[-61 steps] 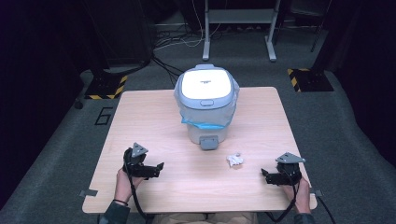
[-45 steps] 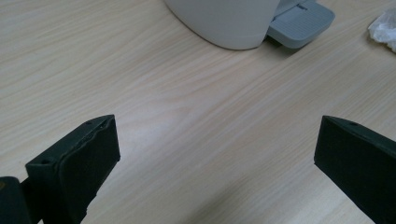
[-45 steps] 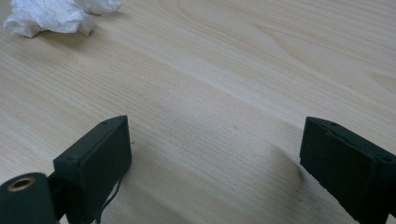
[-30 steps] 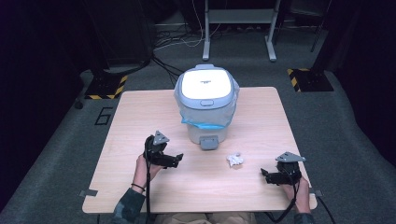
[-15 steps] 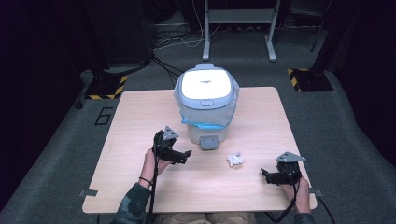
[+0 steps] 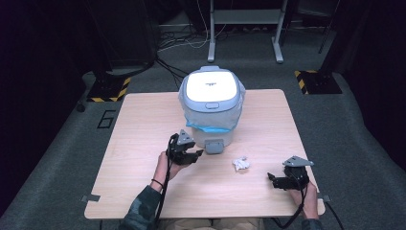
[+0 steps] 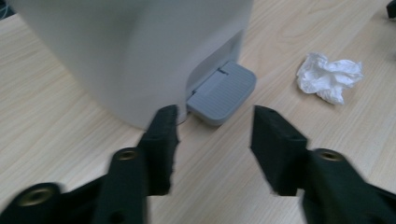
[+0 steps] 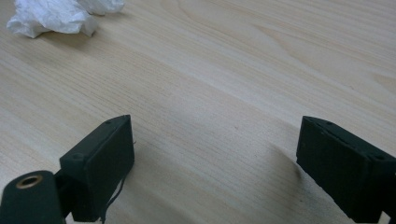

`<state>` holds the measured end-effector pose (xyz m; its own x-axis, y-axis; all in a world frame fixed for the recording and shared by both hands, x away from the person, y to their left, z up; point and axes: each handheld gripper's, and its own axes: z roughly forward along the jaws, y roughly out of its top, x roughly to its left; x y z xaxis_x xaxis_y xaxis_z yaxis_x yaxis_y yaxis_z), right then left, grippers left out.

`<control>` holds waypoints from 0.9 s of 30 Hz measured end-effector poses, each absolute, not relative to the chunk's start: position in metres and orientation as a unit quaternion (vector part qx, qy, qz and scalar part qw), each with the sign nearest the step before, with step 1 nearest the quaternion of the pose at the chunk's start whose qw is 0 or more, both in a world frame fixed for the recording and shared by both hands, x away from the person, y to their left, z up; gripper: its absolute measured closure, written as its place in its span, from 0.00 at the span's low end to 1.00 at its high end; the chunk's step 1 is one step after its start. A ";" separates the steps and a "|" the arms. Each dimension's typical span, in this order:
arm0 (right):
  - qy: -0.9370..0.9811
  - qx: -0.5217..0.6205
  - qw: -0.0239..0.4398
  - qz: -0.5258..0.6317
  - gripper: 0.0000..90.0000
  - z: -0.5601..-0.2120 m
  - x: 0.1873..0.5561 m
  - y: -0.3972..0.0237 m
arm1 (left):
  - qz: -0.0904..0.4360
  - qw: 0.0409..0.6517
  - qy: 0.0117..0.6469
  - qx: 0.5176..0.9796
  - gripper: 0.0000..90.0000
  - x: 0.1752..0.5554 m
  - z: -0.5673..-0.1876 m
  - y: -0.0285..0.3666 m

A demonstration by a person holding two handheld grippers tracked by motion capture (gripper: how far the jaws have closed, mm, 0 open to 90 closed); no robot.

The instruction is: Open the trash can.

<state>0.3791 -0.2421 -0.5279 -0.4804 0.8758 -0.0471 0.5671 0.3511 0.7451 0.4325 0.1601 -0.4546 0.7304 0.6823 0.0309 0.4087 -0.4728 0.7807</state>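
My left claw [image 6: 191, 155] sits just near-left of the bin's [image 6: 210, 112] grey foot pedal [image 6: 214, 146], jaws have just been narrowing to about half gap w/ nothing between them. In the left gripper view the pedal [image 7: 223, 91] lies just beyond my jaw tips, sticking out from the bin's base. My right claw [image 6: 280, 179] rests at the near right of the counter [image 6: 143, 129], jaws wide and empty, bare wood between them. The crumpled paper wad [image 6: 242, 163] lies on the counter btwn the two claws, right of the pedal and apart from it; the right gripper view has it far left [image 8: 60, 16], well out of reach.

Risks as I see them: my guess is the pedal gets pressed next so the lid opens. The left jaw is v. close to the bin wall, so a push fwd could nudge the light bin away instead of tipping the pedal. Pressing off-centre, a jaw may slip off the ribbed edge. If the lid pops w/ no hold, it may drop shut before the wad goes in. Wad is light, wide right jaws could flick it.
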 end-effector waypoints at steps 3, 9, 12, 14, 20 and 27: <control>0.789 0.458 0.227 0.342 0.12 -0.528 0.379 -0.242 | 0.179 0.400 0.317 0.841 0.90 0.434 -0.461 0.152; 0.789 0.457 0.226 0.342 0.13 -0.528 0.379 -0.242 | 0.185 0.407 0.315 0.837 1.00 0.441 -0.472 0.138; 0.789 0.457 0.226 0.343 0.13 -0.528 0.379 -0.242 | 0.182 0.405 0.313 0.839 1.00 0.445 -0.477 0.133; 0.789 0.458 0.226 0.343 0.13 -0.528 0.379 -0.242 | 0.186 0.408 0.313 0.837 1.00 0.447 -0.481 0.128; 0.789 0.457 0.225 0.343 0.14 -0.528 0.379 -0.243 | 0.209 0.401 0.305 0.838 1.00 0.453 -0.491 0.115; 0.788 0.458 0.226 0.344 0.14 -0.528 0.379 -0.242 | 0.228 0.391 0.304 0.839 1.00 0.458 -0.502 0.104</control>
<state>0.3792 -0.2425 -0.5279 -0.4782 0.8773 -0.0411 0.5668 0.3441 0.7486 0.4577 0.1038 -0.5017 0.7121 0.6870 0.1446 0.3315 -0.5106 0.7933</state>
